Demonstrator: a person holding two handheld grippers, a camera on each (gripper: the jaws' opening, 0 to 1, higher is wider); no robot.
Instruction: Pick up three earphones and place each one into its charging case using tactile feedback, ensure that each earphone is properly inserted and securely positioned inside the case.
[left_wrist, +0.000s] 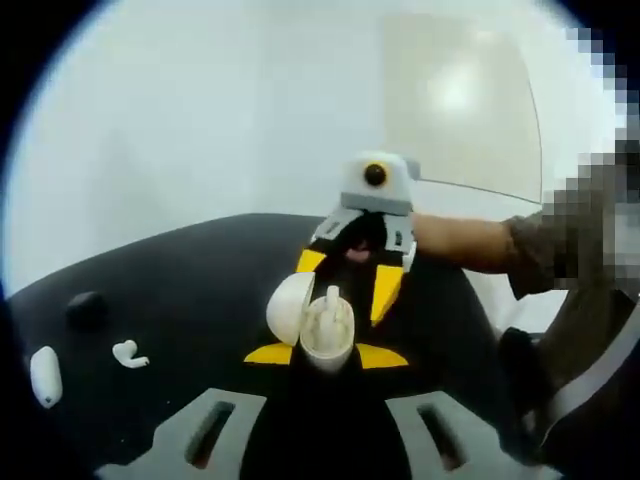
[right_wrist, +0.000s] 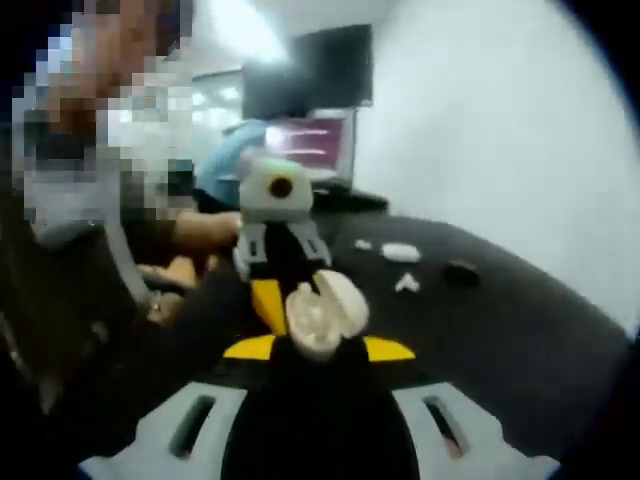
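We held a white charging case (left_wrist: 318, 335), lid (left_wrist: 290, 307) flipped open, above a black table (left_wrist: 180, 290). In the left gripper view the case sat at the tips of the left gripper (left_wrist: 322, 362), whose jaws were closed on its base, and an earphone (left_wrist: 333, 300) stood stem-up in its well. The right gripper (left_wrist: 352, 272) reached in from 12 o'clock, its yellow-tipped jaws just behind the case; whether they pinched the earphone we could not tell. A sleeve (left_wrist: 535, 250) trailed off toward 3 o'clock. On the table at 9 o'clock lay a loose earphone (left_wrist: 128, 353), a white oval item (left_wrist: 45, 375) and a dark object (left_wrist: 86, 308) near it.

In the right gripper view the open case (right_wrist: 322, 318) hung at centre, the left gripper (right_wrist: 282, 262) behind it at 12 o'clock. Small white pieces (right_wrist: 400, 252) and a dark item (right_wrist: 460, 270) rested on the table (right_wrist: 520, 330) toward 2 o'clock, a monitor (right_wrist: 310, 145) glowing beyond.
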